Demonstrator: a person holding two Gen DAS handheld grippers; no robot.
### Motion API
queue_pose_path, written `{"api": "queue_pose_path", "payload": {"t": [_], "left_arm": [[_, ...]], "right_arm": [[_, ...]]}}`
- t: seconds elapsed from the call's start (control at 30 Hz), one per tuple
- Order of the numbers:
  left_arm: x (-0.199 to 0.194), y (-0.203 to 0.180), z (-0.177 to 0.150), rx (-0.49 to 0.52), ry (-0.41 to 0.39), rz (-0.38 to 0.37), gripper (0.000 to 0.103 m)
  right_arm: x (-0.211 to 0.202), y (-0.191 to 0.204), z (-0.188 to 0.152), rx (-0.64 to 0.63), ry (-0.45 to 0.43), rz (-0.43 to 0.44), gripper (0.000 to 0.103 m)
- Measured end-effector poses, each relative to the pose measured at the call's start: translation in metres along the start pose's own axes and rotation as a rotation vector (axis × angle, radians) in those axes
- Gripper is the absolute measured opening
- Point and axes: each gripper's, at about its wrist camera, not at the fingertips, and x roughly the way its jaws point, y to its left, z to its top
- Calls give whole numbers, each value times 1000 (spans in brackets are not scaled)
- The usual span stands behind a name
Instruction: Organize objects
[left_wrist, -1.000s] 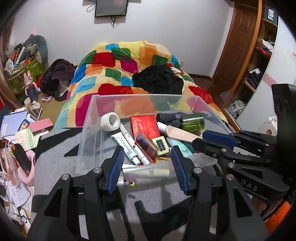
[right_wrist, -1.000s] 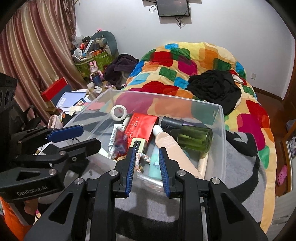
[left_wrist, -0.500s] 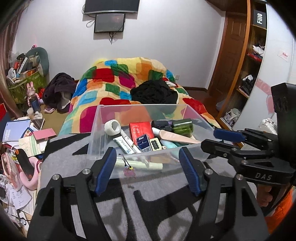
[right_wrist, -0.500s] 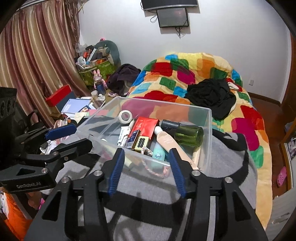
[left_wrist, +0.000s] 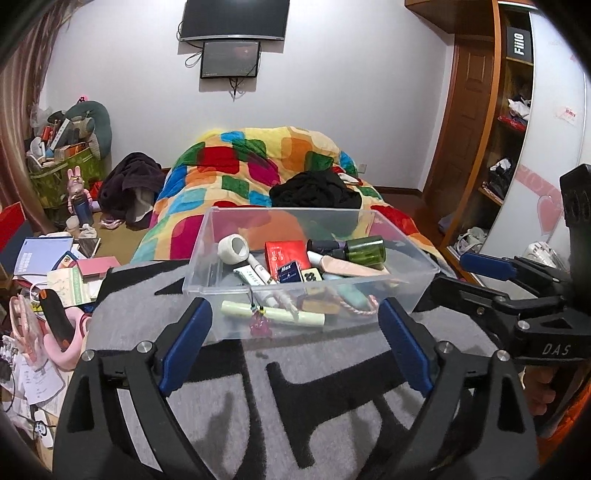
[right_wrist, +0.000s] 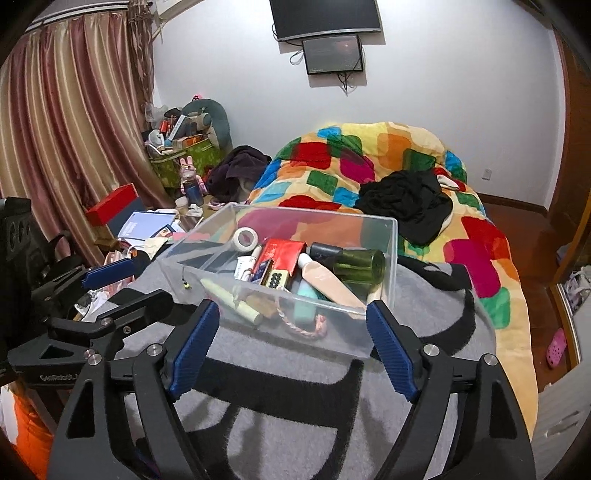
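Observation:
A clear plastic bin (left_wrist: 207, 236) (right_wrist: 391, 240) stands on a grey and black blanket (left_wrist: 332, 406) (right_wrist: 295, 406). It holds a tape roll (left_wrist: 233, 248), a red box (left_wrist: 286, 253), a green bottle (left_wrist: 364, 251), tubes and a pink cord (right_wrist: 301, 326). My left gripper (left_wrist: 295, 347) is open and empty, just short of the bin's near wall. My right gripper (right_wrist: 291, 343) is open and empty, also in front of the bin. Each gripper shows at the edge of the other's view.
Behind the bin lies a colourful quilt (left_wrist: 258, 162) with black clothing (left_wrist: 314, 192) on it. Books, papers and a pink item (left_wrist: 55, 280) clutter the left side. A wooden shelf and door (left_wrist: 480, 147) stand at the right. Curtains (right_wrist: 66, 129) hang at the left.
Both grippers have pulled back from the bin and risen, and their jaws have opened wider. A small blue box and the pink cord now lie in the bin.

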Motion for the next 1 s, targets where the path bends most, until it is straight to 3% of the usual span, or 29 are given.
{"api": "queue_pose_path", "payload": {"t": [1.0], "left_arm": [[7, -1, -6, -2, 22, 16, 93]], "right_arm": [[8, 1, -9, 4, 25, 3, 79]]}}
